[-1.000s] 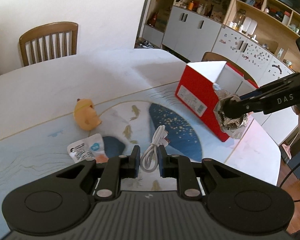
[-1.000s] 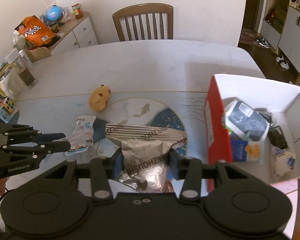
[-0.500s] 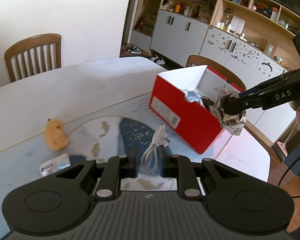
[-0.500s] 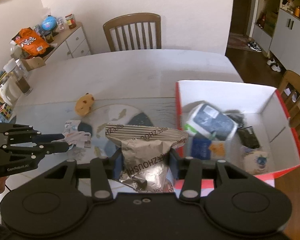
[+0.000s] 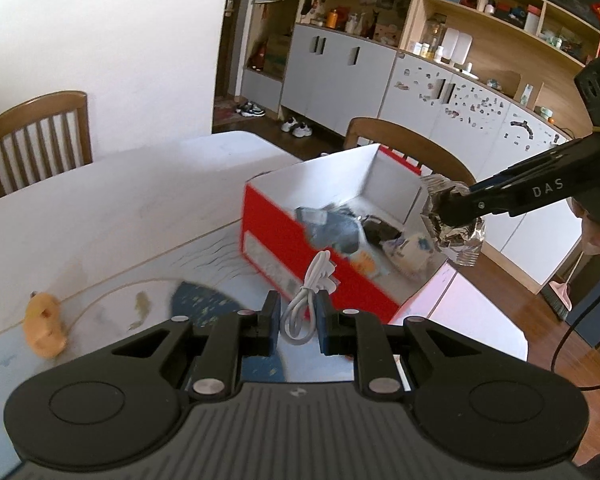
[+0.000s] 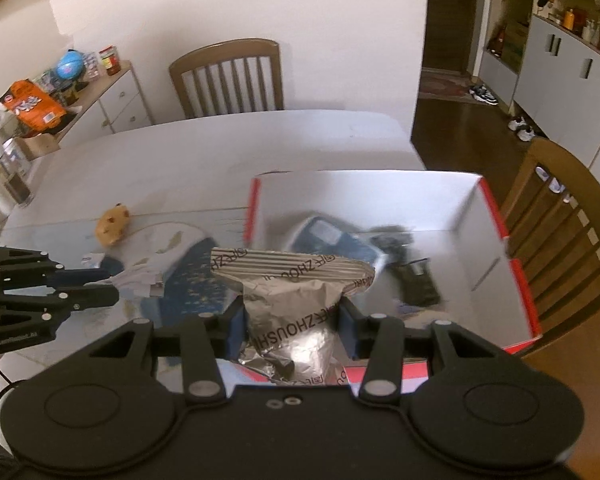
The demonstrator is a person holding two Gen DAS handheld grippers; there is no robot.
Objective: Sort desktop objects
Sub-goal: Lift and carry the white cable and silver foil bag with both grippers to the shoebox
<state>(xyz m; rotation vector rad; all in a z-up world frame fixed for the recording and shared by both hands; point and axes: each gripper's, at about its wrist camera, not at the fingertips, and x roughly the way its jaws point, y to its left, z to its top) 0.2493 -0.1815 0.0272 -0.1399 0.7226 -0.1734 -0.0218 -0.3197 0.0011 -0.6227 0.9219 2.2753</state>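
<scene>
My left gripper (image 5: 296, 326) is shut on a coiled white cable (image 5: 310, 296) and holds it in the air just short of the red box (image 5: 284, 248). My right gripper (image 6: 292, 322) is shut on a crumpled silver foil snack bag (image 6: 288, 300), which hangs over the near edge of the same red box (image 6: 516, 276). In the left wrist view the foil bag (image 5: 452, 220) sits at the box's right end. Several items lie inside the box, among them a blue-and-white pack (image 6: 324, 236) and a black object (image 6: 414, 280).
An orange toy (image 6: 112, 226) and a small white packet (image 6: 140, 280) lie on the blue patterned mat (image 6: 196, 280) on the white table (image 6: 204, 152). Wooden chairs (image 6: 228, 76) stand at the table's far side and beside the box (image 6: 568, 220). Cabinets line the room.
Both grippers have carried their loads toward the red box, which now looks nearer and more open in both views. The orange toy and packet have slid off to the left.
</scene>
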